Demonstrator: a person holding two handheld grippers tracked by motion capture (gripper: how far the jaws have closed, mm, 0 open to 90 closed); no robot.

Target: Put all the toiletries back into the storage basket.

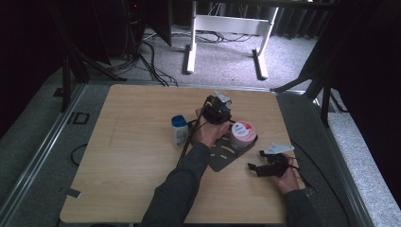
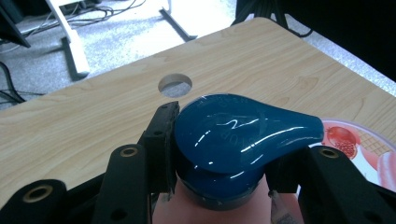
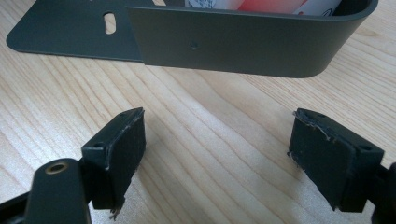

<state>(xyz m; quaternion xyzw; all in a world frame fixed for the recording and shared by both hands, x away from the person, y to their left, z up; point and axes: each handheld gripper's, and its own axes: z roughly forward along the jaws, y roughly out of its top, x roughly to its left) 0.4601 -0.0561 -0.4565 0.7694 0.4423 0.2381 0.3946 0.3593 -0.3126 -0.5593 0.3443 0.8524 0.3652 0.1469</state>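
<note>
Your left gripper (image 2: 217, 175) is clamped about half-wide on the blue pump cap (image 2: 233, 135) of a bottle — pads pressing its collar from both sides, held above the table (image 1: 132, 142) just at 9 o'clock of the pink-lidded tub (image 1: 243, 133) in the dark tray (image 3: 233, 46). Your right gripper (image 3: 217, 154) rests wide and empty at 5 o'clock of that tray — touching only the wood.

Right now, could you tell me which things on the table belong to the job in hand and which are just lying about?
In the job:
- blue pump cap, gripped by the left gripper
- dark metal tray
- pink-lidded tub in that tray

Lying about:
- blue-capped white bottle
- right gripper, open and empty
</note>
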